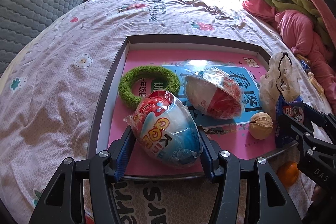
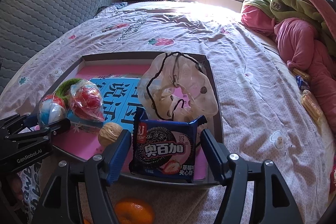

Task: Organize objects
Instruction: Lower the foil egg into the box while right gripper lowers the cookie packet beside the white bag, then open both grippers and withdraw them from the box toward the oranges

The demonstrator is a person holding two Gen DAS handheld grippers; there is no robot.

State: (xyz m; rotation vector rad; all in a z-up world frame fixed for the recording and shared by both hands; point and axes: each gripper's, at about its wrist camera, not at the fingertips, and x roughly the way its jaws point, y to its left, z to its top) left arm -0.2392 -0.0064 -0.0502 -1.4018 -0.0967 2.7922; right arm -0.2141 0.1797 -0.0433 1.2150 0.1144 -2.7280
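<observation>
The left tool (image 1: 166, 146) clasped the blue egg toy (image 1: 168, 129) low over the tray (image 1: 109, 85); it should settle before release. The right tool (image 2: 166, 152) bracketed the cookie packet (image 2: 166, 146) at the tray's near right, contact unclear.

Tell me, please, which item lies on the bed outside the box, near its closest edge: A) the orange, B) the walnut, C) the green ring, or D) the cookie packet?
A: the orange sits on the bedspread below the box rim, while the walnut, green ring and cookie packet are all inside the box.
</observation>
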